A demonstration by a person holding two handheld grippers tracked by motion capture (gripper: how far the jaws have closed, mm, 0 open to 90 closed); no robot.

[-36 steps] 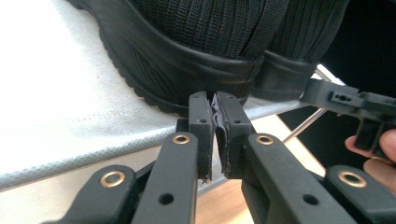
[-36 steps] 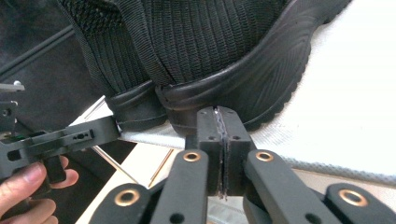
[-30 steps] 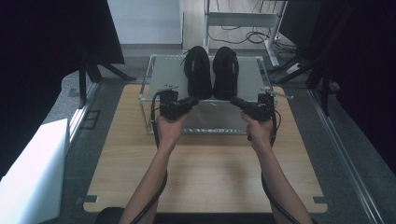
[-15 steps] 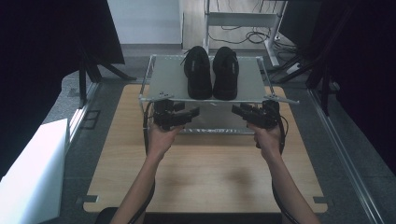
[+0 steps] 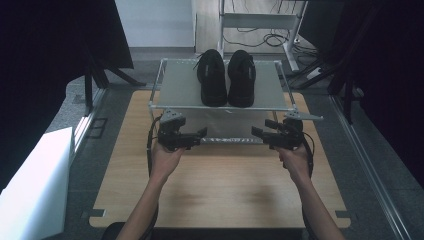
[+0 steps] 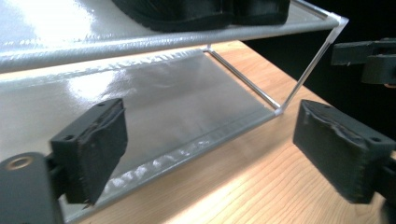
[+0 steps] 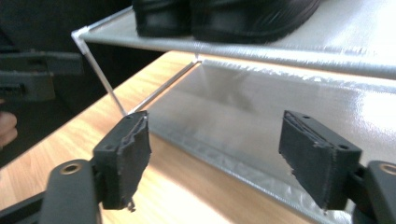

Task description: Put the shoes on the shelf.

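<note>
From above: hovering just before the shoe rack (image 5: 180, 90), left gripper (image 5: 200, 136) and right gripper (image 5: 256, 133), shoes (image 5: 226, 77) sitting on top; along left gripper (image 6: 208, 154): gaping wide, just opening, holding nothing; along right gripper (image 7: 215, 158): likewise

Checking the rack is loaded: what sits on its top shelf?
Two black shoes stand side by side on the top shelf. The shelf beneath them is covered.

We observe 2 black shoes (image 5: 227, 77) side by side on the rack's (image 5: 180, 92) upper shelf. Left hand-held gripper (image 5: 200, 136) and right hand-held gripper (image 5: 257, 132), jaws just opened and empty, hover over the wooden counter (image 5: 220, 185).
</note>
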